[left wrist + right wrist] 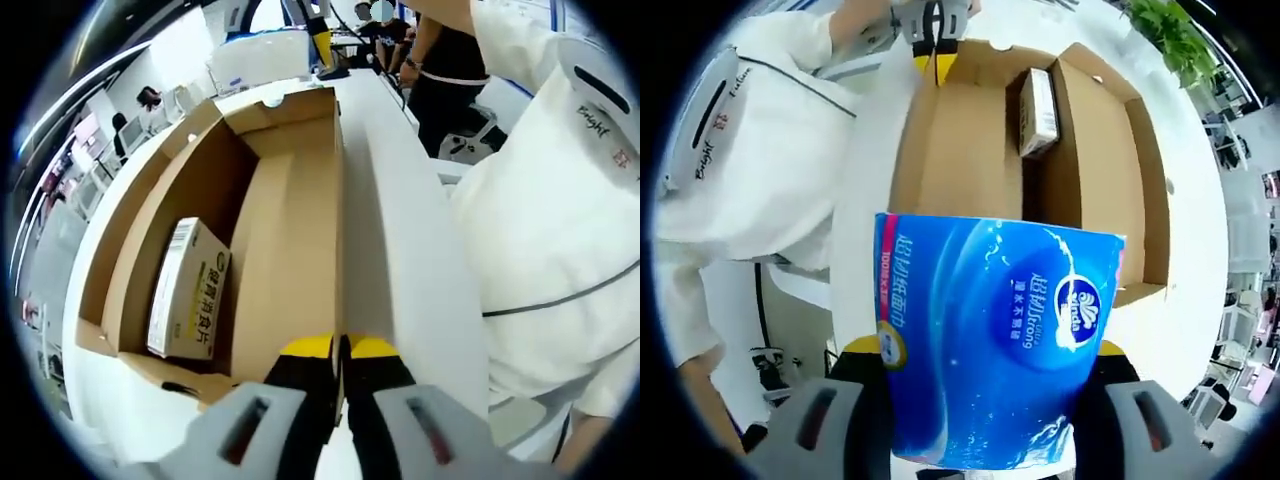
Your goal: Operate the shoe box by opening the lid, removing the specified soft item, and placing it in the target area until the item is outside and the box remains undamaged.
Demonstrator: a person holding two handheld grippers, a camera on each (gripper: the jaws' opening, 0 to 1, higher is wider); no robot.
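Partly hidden behind the blue tissue pack (995, 340) clamped by the right gripper (990, 365) lay the shoe box (970, 150); the left gripper (340, 352) pinched that box's wall.

White table (400, 230) carries an open cardboard box (290, 250), set along the table's edge on the person's side. Box lid stands open; a small carton (188, 290) rests inside against one wall. In the right gripper view the same table (1200, 250) shows bare white surface around the box (970, 150).
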